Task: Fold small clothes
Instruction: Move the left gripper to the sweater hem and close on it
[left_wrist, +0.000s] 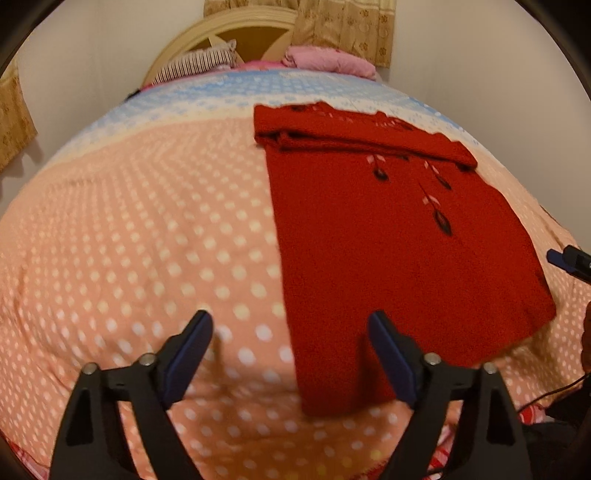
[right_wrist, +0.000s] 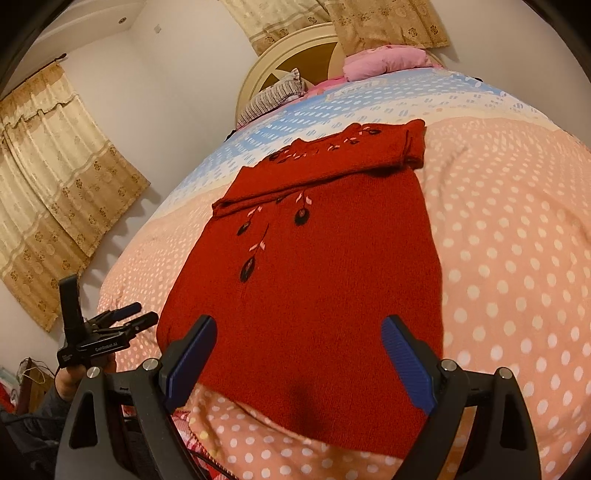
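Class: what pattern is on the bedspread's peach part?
White polka dots on the bedspread; clearest in the right wrist view.

Both views are lit by warm, yellowish indoor light, moderately bright and fairly even, with no glare. The curtain (right_wrist: 55, 177) throws a row of soft, toothed shadows onto the white wall below its hem. Strong fisheye distortion bulges the bed (left_wrist: 147, 240) into a dome and leaves black corners around each round picture. The left view is soft overall, the dots on the bedspread (right_wrist: 517, 258) smeared; the right view is sharper, its knit red sweater (right_wrist: 314, 277) clearer.
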